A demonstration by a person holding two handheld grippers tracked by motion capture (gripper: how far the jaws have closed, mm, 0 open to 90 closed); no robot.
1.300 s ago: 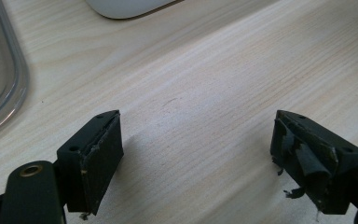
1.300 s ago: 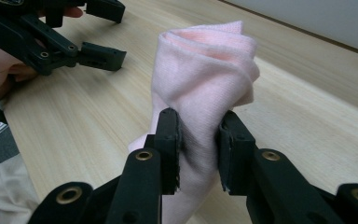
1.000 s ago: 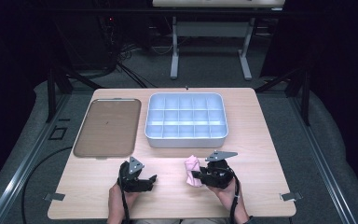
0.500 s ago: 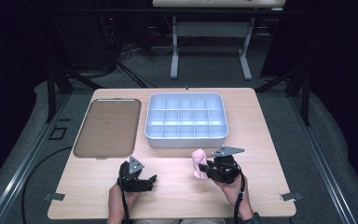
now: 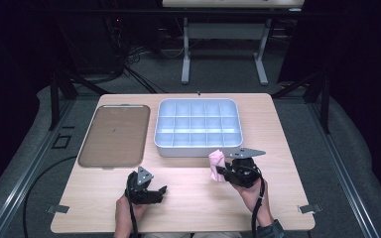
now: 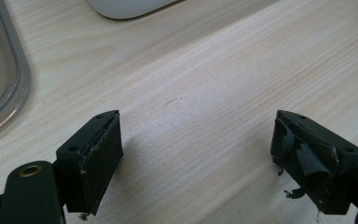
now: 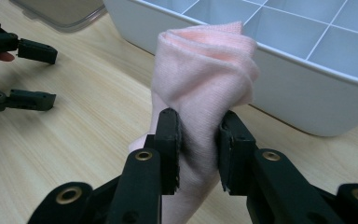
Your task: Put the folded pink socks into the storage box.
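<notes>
1. The right gripper (image 7: 198, 140) has its jaws clenched on a rolled pink cloth (image 7: 205, 79), lifted off the surface (image 5: 198, 198) just in front of the white compartment tray (image 5: 198, 148).
2. The left gripper (image 6: 196, 158) rests released, with nothing between its jaws.
3. Pickup looks done; placing the cloth in a compartment remains, every one being bare.
4. The clear lid (image 5: 113, 136) lies beside the tray. No writing is readable.

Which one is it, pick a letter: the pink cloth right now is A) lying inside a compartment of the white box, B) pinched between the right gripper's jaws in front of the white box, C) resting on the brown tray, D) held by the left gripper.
B: the right gripper has its jaws pressed on the pink cloth, just in front of the white box.
</notes>
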